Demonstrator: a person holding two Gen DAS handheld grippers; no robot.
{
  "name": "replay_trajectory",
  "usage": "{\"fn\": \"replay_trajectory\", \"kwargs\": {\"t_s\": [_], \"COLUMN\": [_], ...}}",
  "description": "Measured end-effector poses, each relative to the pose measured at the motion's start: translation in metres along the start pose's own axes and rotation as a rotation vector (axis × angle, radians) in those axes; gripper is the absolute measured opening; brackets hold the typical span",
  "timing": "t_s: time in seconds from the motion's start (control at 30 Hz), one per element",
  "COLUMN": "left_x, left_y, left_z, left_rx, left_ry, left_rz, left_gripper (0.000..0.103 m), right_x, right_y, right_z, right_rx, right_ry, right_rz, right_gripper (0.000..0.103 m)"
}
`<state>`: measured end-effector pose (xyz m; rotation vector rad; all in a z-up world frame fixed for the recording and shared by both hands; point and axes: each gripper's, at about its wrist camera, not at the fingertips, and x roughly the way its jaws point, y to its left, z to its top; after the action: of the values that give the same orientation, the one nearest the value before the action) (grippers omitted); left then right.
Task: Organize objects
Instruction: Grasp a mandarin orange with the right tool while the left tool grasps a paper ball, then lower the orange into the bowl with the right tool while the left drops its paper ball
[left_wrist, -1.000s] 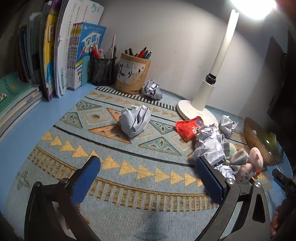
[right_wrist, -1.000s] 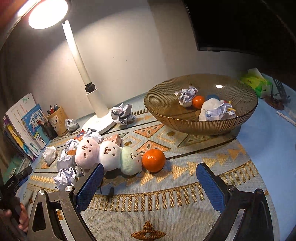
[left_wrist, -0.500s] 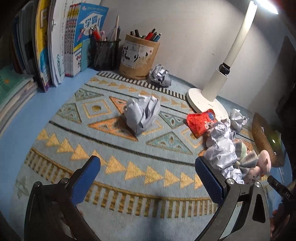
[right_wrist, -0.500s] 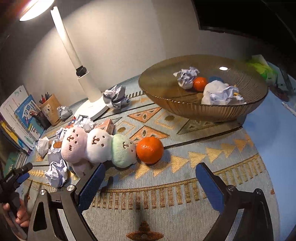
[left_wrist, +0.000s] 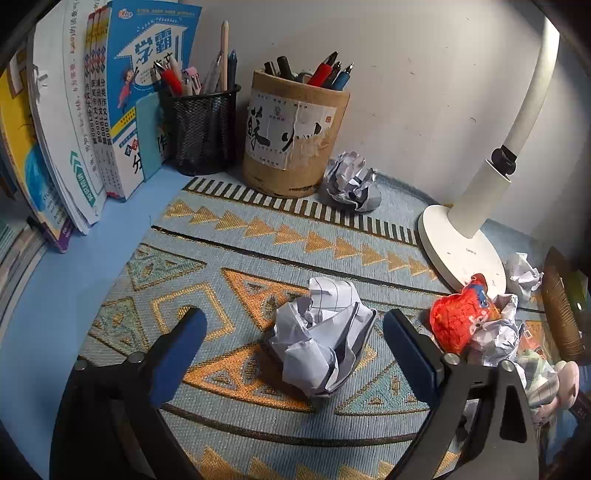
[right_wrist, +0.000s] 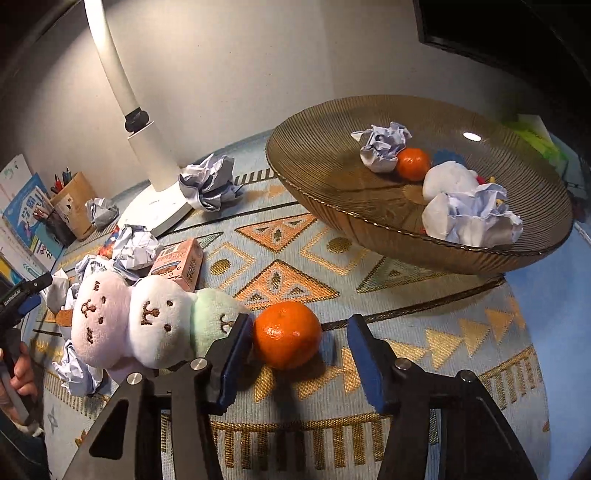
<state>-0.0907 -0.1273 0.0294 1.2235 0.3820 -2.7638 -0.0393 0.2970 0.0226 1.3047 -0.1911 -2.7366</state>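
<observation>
The left gripper (left_wrist: 291, 347) stood wide, its jaws having just been closing a little; a crumpled paper ball (left_wrist: 322, 334) lay on the patterned mat (left_wrist: 229, 229) between the blue pads, which stood clear of it on both sides. Another paper ball (left_wrist: 351, 181) sat at one o'clock from it beside the bamboo pen holder (left_wrist: 293, 136); the lamp base (left_wrist: 461, 254) stood at two o'clock.

The right gripper (right_wrist: 301, 354) was partly open, its jaws having just been closing; a mandarin (right_wrist: 287, 334) sat between the pads, the left pad at its skin, the right pad apart; nothing was gripped. A plush caterpillar (right_wrist: 147, 325) lay at nine o'clock, just beside the fruit; the amber glass bowl (right_wrist: 332, 206) stood at one o'clock, with paper balls and a second mandarin (right_wrist: 413, 163) in it.
</observation>
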Motion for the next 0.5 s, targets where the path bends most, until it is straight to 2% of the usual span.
{"fn": "replay_trajectory", "kwargs": {"t_s": [0.1, 0.13, 0.17, 0.37, 0.5], "left_x": [0.011, 0.015, 0.014, 0.0, -0.028], "left_y": [0.003, 0.002, 0.001, 0.001, -0.018], "left_z": [-0.002, -0.003, -0.003, -0.005, -0.007], "left_rx": [-0.02, -0.014, -0.009, -0.009, 0.007], "left_ry": [0.039, 0.06, 0.057, 0.006, -0.042], "left_rz": [-0.039, -0.054, -0.05, -0.063, -0.109], "left_gripper": [0.07, 0.054, 0.048, 0.044, 0.044], "right_x": [-0.001, -0.002, -0.003, -0.007, -0.021], "right_y": [0.006, 0.008, 0.01, 0.013, 0.006], "right_z": [-0.001, -0.002, -0.003, -0.005, -0.006], "right_rx": [-0.035, -0.047, -0.059, -0.073, -0.044], "right_ry": [-0.014, -0.019, -0.023, -0.041, -0.096], "right_rz": [-0.024, -0.018, -0.017, -0.032, 0.013], "right_gripper": [0.047, 0.04, 0.037, 0.036, 0.036]}}
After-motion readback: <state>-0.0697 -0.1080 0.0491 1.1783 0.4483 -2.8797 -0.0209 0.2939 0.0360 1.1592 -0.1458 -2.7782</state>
